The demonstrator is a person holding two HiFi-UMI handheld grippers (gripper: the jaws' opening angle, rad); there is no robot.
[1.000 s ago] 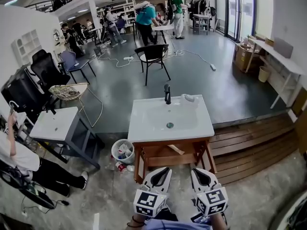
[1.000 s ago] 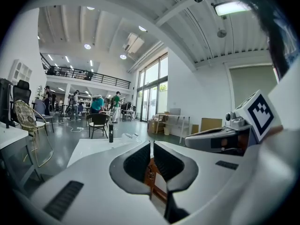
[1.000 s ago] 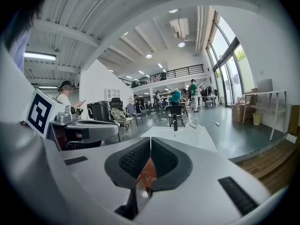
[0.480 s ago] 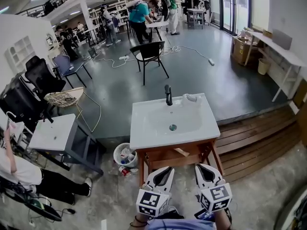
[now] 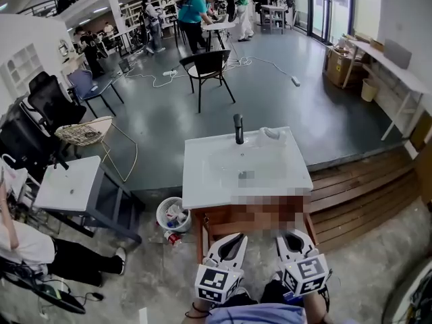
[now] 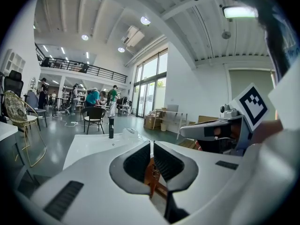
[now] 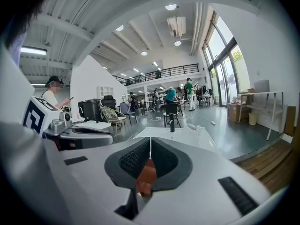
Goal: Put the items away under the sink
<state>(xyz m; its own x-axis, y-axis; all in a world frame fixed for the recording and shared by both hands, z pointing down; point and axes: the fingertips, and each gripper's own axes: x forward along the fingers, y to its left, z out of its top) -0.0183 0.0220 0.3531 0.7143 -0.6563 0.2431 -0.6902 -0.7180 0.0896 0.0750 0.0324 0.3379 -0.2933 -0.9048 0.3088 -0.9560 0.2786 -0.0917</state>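
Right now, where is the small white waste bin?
In the head view, the waste bin stands on the floor just left of the wooden sink stand, between it and the white-topped table.

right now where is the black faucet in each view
Head view: black faucet at the white sink's far edge, just above centre.
Left gripper view: black faucet left of centre, above the jaws.
Right gripper view: black faucet dead centre, above the jaws.
Shared landmark: the black chair behind it.
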